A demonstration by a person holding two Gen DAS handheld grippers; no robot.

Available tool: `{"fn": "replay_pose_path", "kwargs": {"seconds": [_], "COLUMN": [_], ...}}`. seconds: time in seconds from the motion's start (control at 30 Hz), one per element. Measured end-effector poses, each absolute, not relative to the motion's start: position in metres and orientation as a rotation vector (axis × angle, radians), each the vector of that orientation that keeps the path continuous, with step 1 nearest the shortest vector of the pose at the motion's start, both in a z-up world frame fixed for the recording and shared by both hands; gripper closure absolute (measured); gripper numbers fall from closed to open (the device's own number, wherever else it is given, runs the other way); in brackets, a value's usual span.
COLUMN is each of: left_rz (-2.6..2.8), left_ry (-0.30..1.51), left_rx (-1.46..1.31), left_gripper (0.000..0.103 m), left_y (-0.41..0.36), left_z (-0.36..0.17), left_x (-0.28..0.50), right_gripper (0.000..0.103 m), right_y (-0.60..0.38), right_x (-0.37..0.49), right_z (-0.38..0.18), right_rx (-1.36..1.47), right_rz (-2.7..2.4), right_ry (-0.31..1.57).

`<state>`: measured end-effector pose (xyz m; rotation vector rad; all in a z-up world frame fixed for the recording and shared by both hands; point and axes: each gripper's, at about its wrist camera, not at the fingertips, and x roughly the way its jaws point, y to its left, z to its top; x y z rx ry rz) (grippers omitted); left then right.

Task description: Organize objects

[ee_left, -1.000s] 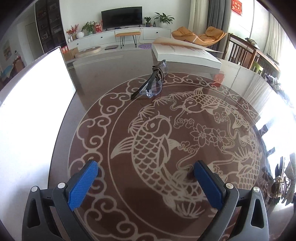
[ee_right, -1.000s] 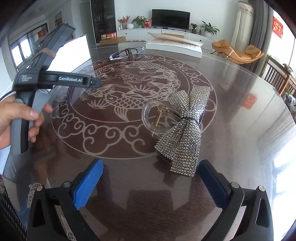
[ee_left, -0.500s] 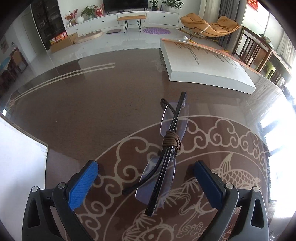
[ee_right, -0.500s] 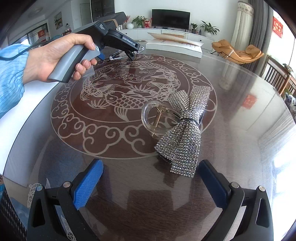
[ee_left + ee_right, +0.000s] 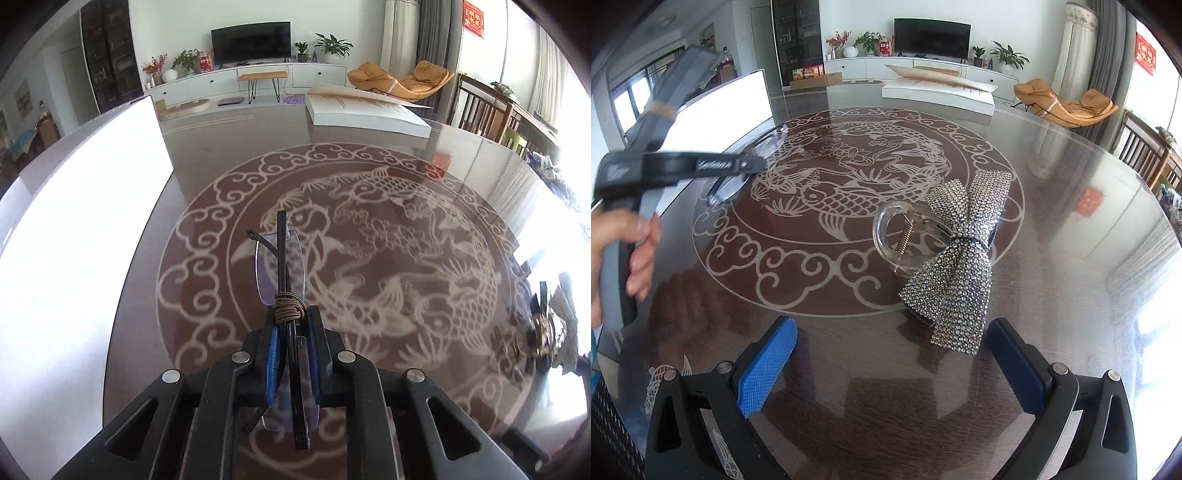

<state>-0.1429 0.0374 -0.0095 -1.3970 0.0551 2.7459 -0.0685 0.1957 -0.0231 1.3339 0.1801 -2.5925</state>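
My left gripper (image 5: pixel 293 347) is shut on a pair of folded glasses (image 5: pixel 281 266) with clear lenses, black arms and a brown cord wound round the middle. It holds them above the round brown table with a carp pattern (image 5: pixel 388 258). The right wrist view shows that gripper (image 5: pixel 753 164) at the left, held by a hand, with the glasses (image 5: pixel 738 181) in it. My right gripper (image 5: pixel 890 365) is open and empty, just short of a rhinestone bow hair clip (image 5: pixel 955 254) with a clear claw, lying on the table.
A white board (image 5: pixel 74 240) stands along the table's left side. A thick open white book (image 5: pixel 365 110) lies at the far edge. Wooden chairs (image 5: pixel 484 110) stand to the right of the table.
My left gripper closed on the glasses, lifted them and drew them back from the far side toward the left of the table. My right gripper has not moved.
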Motion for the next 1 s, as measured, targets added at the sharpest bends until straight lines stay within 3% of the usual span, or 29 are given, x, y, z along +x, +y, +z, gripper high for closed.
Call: {"fn": "replay_pose_path", "kwargs": {"seconds": [0.17, 0.23, 0.3, 1.0], "left_rz": [2.730, 2.741, 2.734, 2.707], "left_ry": [0.077, 0.100, 0.098, 0.072], "left_rx": [-1.371, -1.359, -1.413, -1.419], "left_gripper": [0.086, 0.068, 0.000, 0.000], "left_y": [0.039, 0.040, 0.038, 0.038], "left_z": [-0.010, -0.011, -0.016, -0.020], "left_x": [-0.072, -0.064, -0.066, -0.062], "right_gripper": [0.000, 0.000, 0.000, 0.000], "right_y": [0.196, 0.196, 0.196, 0.196], "right_x": [-0.068, -0.068, -0.068, -0.068], "right_z": [-0.023, -0.023, -0.023, -0.023], "right_rx": [1.334, 1.334, 1.334, 1.334], "right_rz": [-2.592, -2.592, -2.592, -2.592], "right_ry": [0.180, 0.180, 0.180, 0.180]}}
